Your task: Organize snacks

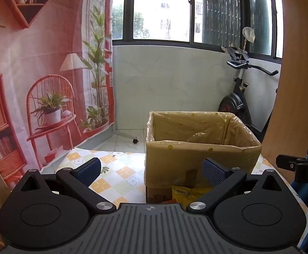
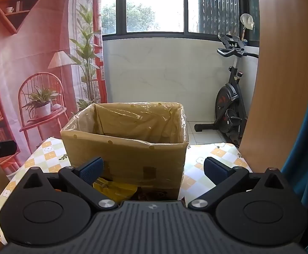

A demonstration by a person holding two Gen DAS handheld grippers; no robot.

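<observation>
A cardboard box [image 1: 200,156] lined with clear plastic stands open on the checked tablecloth [image 1: 115,169]; the right wrist view has the same box [image 2: 124,154] ahead. A yellow snack packet [image 1: 187,192] lies at the box's near foot, largely hidden by the gripper body, and the right wrist view catches the packet [image 2: 115,189] too, with a dark brown packet [image 2: 154,194] beside it. My left gripper [image 1: 151,169] is open and holds nothing, to the left of the box front. My right gripper [image 2: 153,170] is open and holds nothing, in front of the box.
A printed pink backdrop [image 1: 37,74] hangs on the left. An exercise bike [image 2: 230,105] stands on the floor beyond the table at the right, next to a wooden panel [image 2: 281,74]. The other gripper's tip [image 1: 298,165] shows at the right edge.
</observation>
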